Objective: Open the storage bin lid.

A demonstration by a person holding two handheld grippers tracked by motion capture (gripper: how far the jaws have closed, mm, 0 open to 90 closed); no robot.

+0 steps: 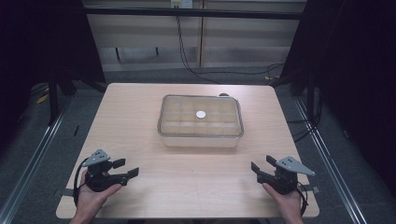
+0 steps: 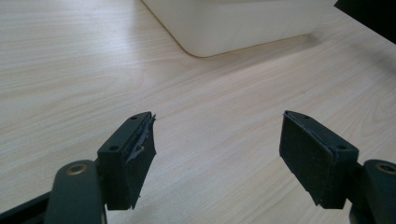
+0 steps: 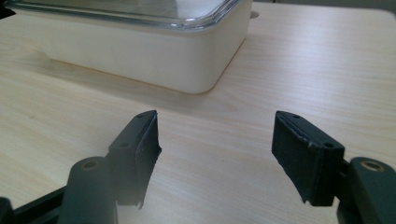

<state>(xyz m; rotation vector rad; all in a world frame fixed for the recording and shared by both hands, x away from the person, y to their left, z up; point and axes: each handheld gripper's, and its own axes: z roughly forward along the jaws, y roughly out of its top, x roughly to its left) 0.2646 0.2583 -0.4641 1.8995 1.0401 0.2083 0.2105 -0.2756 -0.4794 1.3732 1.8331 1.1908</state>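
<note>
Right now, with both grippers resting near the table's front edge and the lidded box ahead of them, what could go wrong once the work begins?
1. The clear lid looks smooth and glossy, so the pads may slip on its rim.
2. The box stands loose on the table; a one-sided push from the left gripper or right gripper could slide it.
3. The left gripper's pad looks frayed, which may weaken its grip.
</note>
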